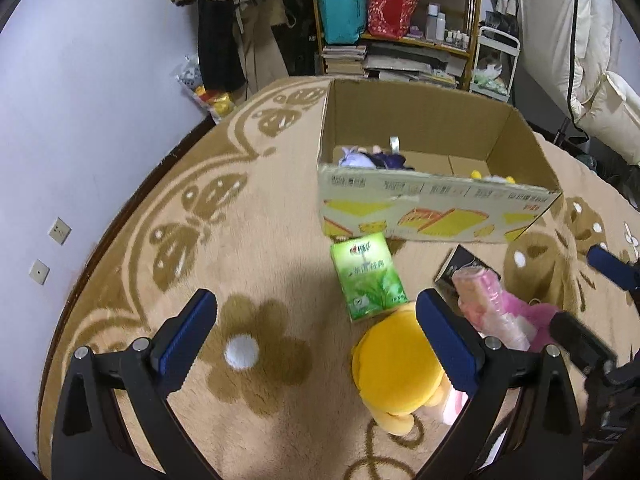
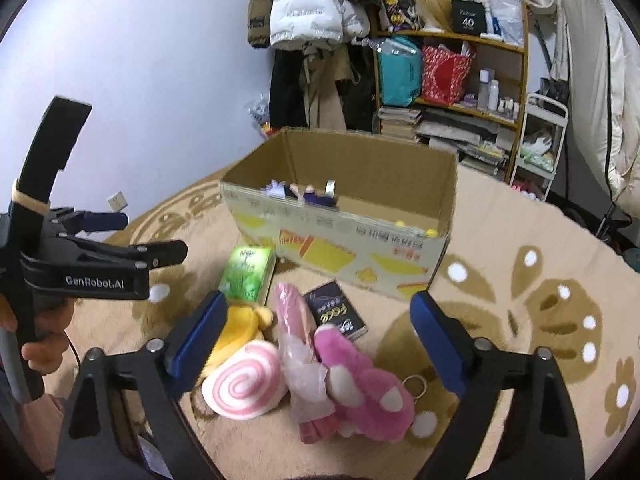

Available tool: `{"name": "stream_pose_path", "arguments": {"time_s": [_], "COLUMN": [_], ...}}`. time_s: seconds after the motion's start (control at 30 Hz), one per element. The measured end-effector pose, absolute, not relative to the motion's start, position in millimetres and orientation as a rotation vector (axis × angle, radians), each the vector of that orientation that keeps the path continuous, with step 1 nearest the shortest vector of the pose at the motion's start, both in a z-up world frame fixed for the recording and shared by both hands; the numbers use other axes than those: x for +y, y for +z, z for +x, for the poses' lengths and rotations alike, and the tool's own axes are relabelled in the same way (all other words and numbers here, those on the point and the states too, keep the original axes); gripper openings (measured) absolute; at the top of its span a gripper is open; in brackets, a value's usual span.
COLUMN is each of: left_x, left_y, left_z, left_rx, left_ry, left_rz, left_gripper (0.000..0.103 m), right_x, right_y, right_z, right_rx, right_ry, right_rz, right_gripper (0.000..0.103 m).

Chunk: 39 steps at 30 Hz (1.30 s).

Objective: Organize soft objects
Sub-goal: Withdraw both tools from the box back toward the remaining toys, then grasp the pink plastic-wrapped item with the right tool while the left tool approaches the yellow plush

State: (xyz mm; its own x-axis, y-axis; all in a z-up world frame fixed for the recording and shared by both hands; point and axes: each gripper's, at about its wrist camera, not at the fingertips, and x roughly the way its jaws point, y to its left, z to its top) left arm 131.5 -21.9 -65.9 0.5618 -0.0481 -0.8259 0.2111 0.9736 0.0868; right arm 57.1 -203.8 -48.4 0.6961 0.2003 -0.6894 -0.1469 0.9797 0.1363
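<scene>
Hanging over the rug, the left gripper has its two jaws spread wide and pinches nothing; the right gripper is spread just as wide, also bare. Each tool shows in the other's view, the left one side-on with a hand on its handle.

One carton stands open on the rug. Inside it, one purple doll lies at the left end and a yellow toy peeks over the near wall at the right; most of that toy is hidden and its kind cannot be told.

In front of the carton lies one cluster of loose things. Counted: one yellow plush, half covered by the right gripper's left finger; one pink-swirl cushion touching it; one pink wrapped bundle, blurred, contents unclear; one pink paw plush with a key ring beside it; one green tissue pack; one black box, partly under the bundle and paw.

Beyond stand one shelf of bags and bottles and one rack of coats, their tops cut off by the lens edge.
</scene>
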Motion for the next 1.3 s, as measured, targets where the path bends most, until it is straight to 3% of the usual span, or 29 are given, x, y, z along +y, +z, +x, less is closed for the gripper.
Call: {"name": "stream_pose_path", "arguments": {"time_s": [0.07, 0.33, 0.5, 0.63, 0.87, 0.93, 1.3], "left_x": [-21.4, -23.9, -30.6, -37.9, -54.4, -58.0, -67.1], "left_y": [-71.0, -93.3, -105.0, -114.6, -131.3, -133.7, -144.9], "left_z": [132.0, 133.0, 133.4, 134.3, 133.1, 133.2, 133.0], "left_rx": [0.973, 1.029, 1.064, 1.092, 1.132, 1.137, 1.184], "left_ry": [-0.157, -0.186, -0.213, -0.239, -0.268, -0.274, -0.300], "left_rz": [0.178, 0.142, 0.146, 0.137, 0.166, 0.169, 0.172], "left_gripper": [0.099, 0.099, 0.099, 0.099, 0.099, 0.099, 0.099], "right_x": [-202.2, -196.9, -197.1, -196.0, -197.7, -197.5, -198.5], "right_y": [-56.4, -80.2, -89.2, -95.7, -106.8, -107.3, -114.5], "right_z": [57.2, 63.7, 66.5, 68.5, 69.9, 69.4, 68.9], "right_rx": [0.797, 0.847, 0.868, 0.886, 0.910, 0.911, 0.929], "right_ry": [0.212, 0.232, 0.247, 0.269, 0.282, 0.284, 0.294], "right_rz": [0.077, 0.072, 0.075, 0.076, 0.095, 0.095, 0.097], "right_gripper": [0.094, 0.064, 0.054, 0.039, 0.036, 0.029, 0.027]}}
